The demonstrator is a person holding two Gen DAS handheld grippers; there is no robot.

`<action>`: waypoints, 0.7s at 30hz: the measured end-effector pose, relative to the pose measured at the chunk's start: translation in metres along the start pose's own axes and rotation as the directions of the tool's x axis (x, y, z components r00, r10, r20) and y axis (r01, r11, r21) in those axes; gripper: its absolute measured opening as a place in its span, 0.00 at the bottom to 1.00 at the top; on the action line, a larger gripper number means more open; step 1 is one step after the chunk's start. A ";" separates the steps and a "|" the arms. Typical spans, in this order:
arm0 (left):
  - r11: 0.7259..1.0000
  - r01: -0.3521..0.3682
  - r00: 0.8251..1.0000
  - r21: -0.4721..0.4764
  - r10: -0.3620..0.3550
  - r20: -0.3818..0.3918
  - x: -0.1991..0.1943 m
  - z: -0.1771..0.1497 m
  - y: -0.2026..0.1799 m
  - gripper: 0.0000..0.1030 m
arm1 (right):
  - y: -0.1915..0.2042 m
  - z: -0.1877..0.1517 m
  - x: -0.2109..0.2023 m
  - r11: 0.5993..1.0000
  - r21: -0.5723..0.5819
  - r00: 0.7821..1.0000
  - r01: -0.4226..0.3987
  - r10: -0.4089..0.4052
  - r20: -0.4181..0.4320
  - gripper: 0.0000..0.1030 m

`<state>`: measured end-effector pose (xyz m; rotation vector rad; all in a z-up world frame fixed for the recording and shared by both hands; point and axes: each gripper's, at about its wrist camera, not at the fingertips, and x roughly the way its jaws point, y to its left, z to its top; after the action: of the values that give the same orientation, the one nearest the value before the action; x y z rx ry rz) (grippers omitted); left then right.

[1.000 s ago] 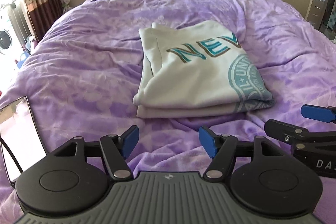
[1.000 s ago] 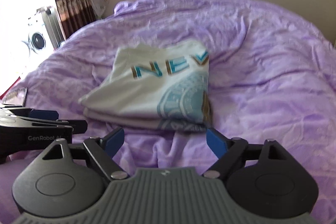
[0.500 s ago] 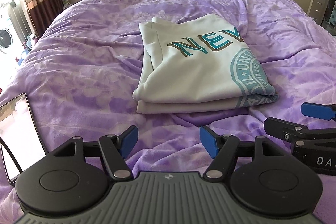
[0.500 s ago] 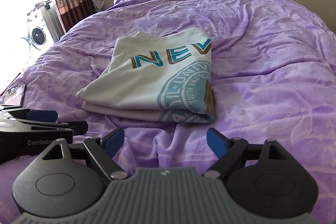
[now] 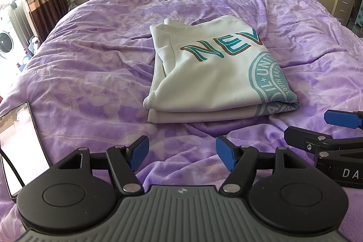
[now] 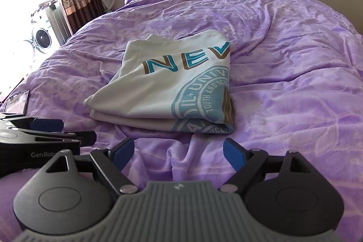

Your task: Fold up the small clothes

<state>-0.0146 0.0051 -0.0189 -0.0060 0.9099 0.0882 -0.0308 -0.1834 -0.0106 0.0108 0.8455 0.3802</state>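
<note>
Left wrist view: folded shirt (image 5: 211,74) lay on the bed (image 5: 90,65), ahead and rightward of the spread, empty left hand-held gripper (image 5: 182,152); the right hand-held gripper (image 6: 179,154), likewise spread and empty, stood nearer.

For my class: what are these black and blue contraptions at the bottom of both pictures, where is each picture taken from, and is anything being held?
Each is a hand-held gripper: a person carries one in each hand, with a camera looking along its two blue-tipped fingers. One picture looks out from the left hand-held gripper, the other from the right hand-held gripper; each also shows its partner at the edge. Both stand open, holding nothing. On the purple patterned bedspread lies a folded cream T-shirt with teal lettering, ahead of both grippers. A black smartphone lies at the left.
</note>
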 end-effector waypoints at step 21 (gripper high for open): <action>1.000 -0.001 1.000 0.001 0.001 0.000 0.000 0.000 0.000 0.77 | 0.000 0.001 0.000 1.000 -0.002 1.000 -0.003 0.003 0.003 0.79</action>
<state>-0.0147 0.0049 -0.0185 -0.0045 0.9098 0.0888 -0.0305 -0.1831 -0.0097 0.0113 0.8426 0.3839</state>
